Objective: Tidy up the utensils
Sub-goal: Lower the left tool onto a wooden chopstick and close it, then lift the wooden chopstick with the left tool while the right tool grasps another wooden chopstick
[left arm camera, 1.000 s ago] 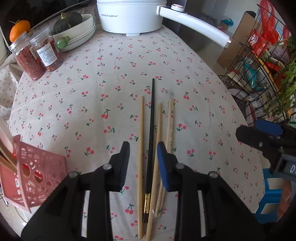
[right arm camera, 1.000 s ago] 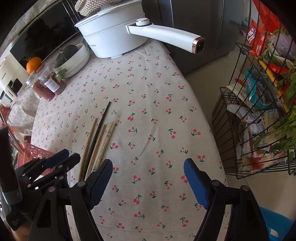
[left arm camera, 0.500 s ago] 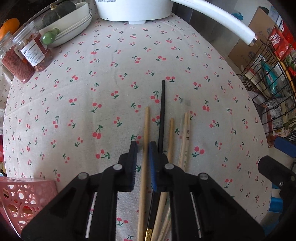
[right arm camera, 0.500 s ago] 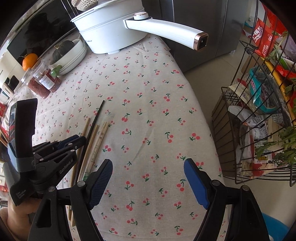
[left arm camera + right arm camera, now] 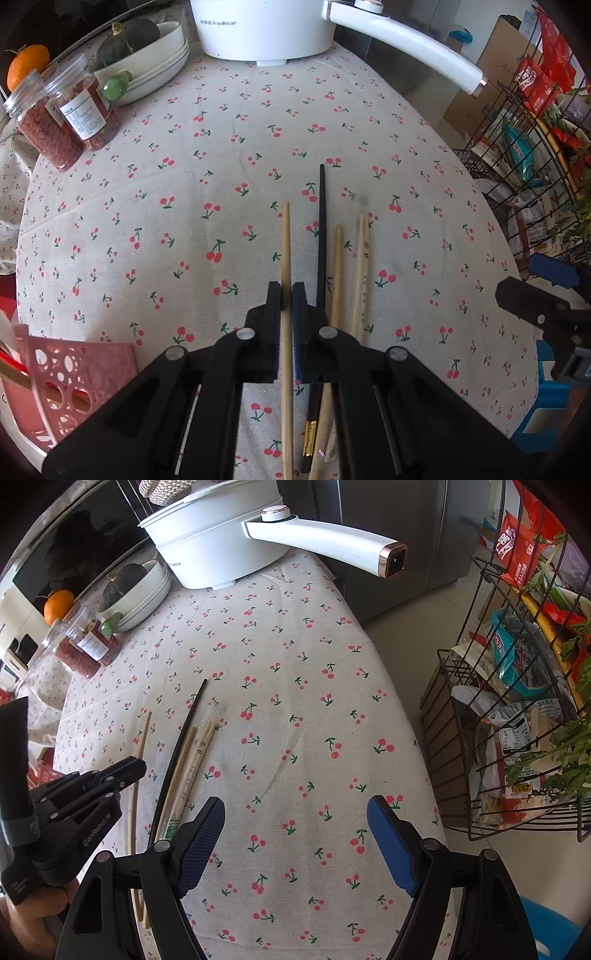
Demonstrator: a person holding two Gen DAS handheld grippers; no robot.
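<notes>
Pinching 1 pale wooden chopstick (image 5: pixel 285 240) on the cherry-print tablecloth (image 5: pixel 207 155), the left gripper (image 5: pixel 286 295) is clamping it and needing a level lift toward the pink basket (image 5: pixel 74 373), while the right gripper (image 5: pixel 295 823) is waiting agape, holding nothing.

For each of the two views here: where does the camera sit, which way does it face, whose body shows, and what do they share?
Left wrist: on the left hand-held gripper, looking steeply down at the pale wooden chopstick it pinches; no body shows.
Right wrist: on the open right hand-held gripper, facing down at the cherry-print tablecloth; a hand shows at lower left.
Shared: black chopstick, white electric pot.
</notes>
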